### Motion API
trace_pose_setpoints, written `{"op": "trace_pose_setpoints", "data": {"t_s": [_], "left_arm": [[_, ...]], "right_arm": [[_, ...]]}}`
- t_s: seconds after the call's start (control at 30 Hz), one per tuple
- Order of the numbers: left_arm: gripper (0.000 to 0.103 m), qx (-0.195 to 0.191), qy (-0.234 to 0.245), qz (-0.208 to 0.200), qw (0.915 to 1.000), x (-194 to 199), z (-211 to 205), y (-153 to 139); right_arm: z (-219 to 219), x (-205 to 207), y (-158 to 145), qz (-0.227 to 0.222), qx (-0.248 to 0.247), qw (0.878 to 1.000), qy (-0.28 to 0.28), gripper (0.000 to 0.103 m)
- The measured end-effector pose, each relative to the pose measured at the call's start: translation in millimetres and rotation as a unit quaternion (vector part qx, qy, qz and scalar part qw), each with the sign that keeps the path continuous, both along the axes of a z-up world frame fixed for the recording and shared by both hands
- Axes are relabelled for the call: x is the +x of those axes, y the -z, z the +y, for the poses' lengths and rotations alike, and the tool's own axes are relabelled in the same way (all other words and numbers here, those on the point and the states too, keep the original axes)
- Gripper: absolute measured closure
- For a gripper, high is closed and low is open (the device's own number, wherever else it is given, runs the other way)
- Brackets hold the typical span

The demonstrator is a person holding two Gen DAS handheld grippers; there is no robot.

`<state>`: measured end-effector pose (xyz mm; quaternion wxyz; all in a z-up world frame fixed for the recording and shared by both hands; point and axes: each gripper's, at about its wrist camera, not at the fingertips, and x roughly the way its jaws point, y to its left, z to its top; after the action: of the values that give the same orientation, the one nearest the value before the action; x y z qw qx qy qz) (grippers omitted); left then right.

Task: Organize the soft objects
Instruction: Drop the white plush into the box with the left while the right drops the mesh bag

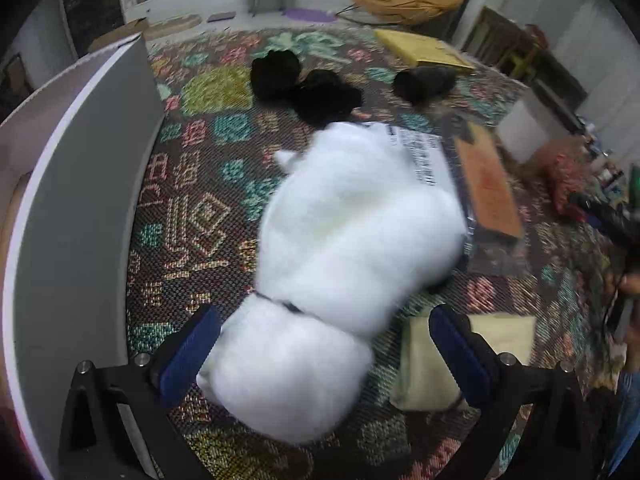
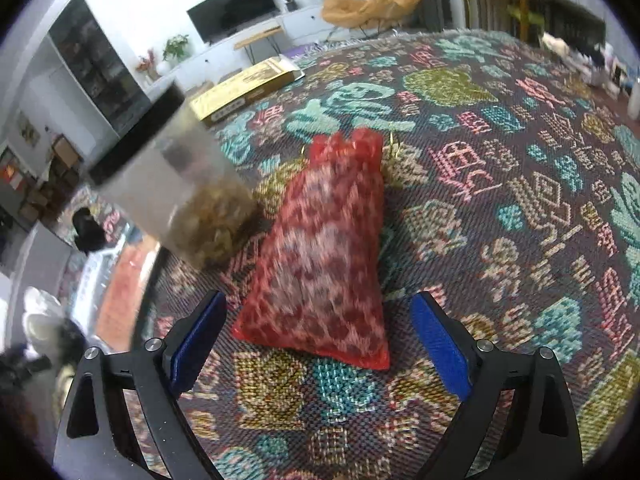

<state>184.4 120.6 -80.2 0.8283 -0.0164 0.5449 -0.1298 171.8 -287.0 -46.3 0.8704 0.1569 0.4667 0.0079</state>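
In the left wrist view, a white curved panel (image 1: 76, 184) runs along the 9 o'clock edge, standing on the patterned rug (image 1: 200, 208). The left gripper (image 1: 324, 356) is spread wide, its blue pads (image 1: 186, 354) on either side of a white fluffy toy (image 1: 340, 248). The left pad touches the toy's lower lump or sits just beside it (blur makes it hard to tell); the right pad stands apart from it. The toy lies on the rug, stretching from 6 o'clock towards the centre, with a thin dark band across its narrow part. Behind the right pad lies a pale yellow cushion (image 1: 508, 336). Past the toy, towards 12 o'clock, two black fluffy toys (image 1: 304, 84) touch each other, and a third dark one (image 1: 424, 82) sits near a yellow flat box (image 1: 420, 46). A printed white sheet (image 1: 420, 152) and an orange board (image 1: 488, 184) lie at 2 o'clock beside the white toy.

In the right wrist view, a clear jar with a black lid (image 2: 180, 176) lies tilted at 10 o'clock, with brownish contents in its lower end. Just beside it, at the centre, a red mesh pouch (image 2: 324, 252) lies flat on the rug, its gathered neck pointing to 12 o'clock. The right gripper (image 2: 320, 346) is wide apart and holds nothing; the pouch's bottom edge lies between its blue pads without touching either.
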Motion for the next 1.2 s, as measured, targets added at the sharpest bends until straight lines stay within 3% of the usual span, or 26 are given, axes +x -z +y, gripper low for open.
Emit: {"op": "trace_pose_setpoints", "data": {"t_s": [0.17,0.2,0.23,0.27,0.3,0.33,0.37,0.47,0.53,0.63,0.7,0.87,1.0,1.03,1.07,1.1,1.13,1.17,1.2], "left_arm": [[0.0,0.06,0.023,-0.018,0.9978,-3,-15,4],[0.0,0.071,0.01,-0.025,0.9971,1,-14,4],[0.0,0.071,-0.002,-0.025,0.9971,5,-11,5],[0.001,0.058,-0.021,-0.019,0.9979,11,-4,6],[0.005,0.034,-0.033,-0.01,0.9988,17,4,8],[0.032,0.011,-0.035,-0.004,0.9993,20,9,10],[0.05,-0.014,-0.033,0.005,0.9993,21,12,10],[0.052,-0.048,-0.033,-0.007,0.9983,12,11,-6],[0.052,-0.094,-0.031,-0.022,0.9949,-1,15,-29],[0.052,-0.146,-0.034,-0.052,0.9874,-25,30,-71],[0.052,-0.154,-0.041,-0.076,0.9842,-41,50,-99],[0.051,-0.12,-0.107,-0.11,0.9809,-81,133,-135],[0.05,-0.041,-0.183,-0.115,0.9756,-116,206,-139],[0.044,-0.024,-0.201,-0.114,0.9728,-126,220,-137],[0.04,-0.011,-0.216,-0.112,0.97,-133,231,-134],[0.024,0.001,-0.233,-0.11,0.9663,-140,241,-130],[0.011,0.009,-0.251,-0.112,0.9615,-150,249,-127],[0.009,0.01,-0.264,-0.117,0.9574,-156,255,-123],[0.009,0.01,-0.276,-0.122,0.9533,-162,259,-121]], "right_arm": [[6,38,10,0.067,0.004,0.998,0.006,0.01],[6,39,11,0.06,0.001,0.998,0.012,0.02],[5,39,9,0.05,-0.013,0.998,0.021,0.07],[3,40,9,0.05,-0.022,0.998,0.026,0.083],[-3,38,7,0.049,-0.005,0.998,0.038,0.081],[-9,34,5,0.043,0.022,0.998,0.047,0.082],[-15,29,-2,0.03,0.042,0.997,0.054,0.082],[-15,10,-39,-0.016,0.013,0.998,0.053,0.082],[-7,-2,-69,-0.046,0.005,0.998,0.036,0.082],[30,-20,-120,-0.081,-0.013,0.996,-0.017,0.082],[67,-29,-145,-0.092,-0.008,0.994,-0.059,0.082],[190,-47,-187,-0.103,0.051,0.977,-0.177,0.081],[316,-60,-199,-0.094,0.128,0.944,-0.289,0.08],[347,-63,-198,-0.089,0.14,0.935,-0.314,0.077],[379,-65,-197,-0.086,0.144,0.927,-0.334,0.071],[406,-68,-193,-0.087,0.15,0.921,-0.349,0.052],[429,-68,-188,-0.083,0.164,0.913,-0.364,0.017],[449,-68,-181,-0.069,0.175,0.907,-0.378,0.014],[463,-71,-174,-0.062,0.167,0.909,-0.376,0.015]]}}
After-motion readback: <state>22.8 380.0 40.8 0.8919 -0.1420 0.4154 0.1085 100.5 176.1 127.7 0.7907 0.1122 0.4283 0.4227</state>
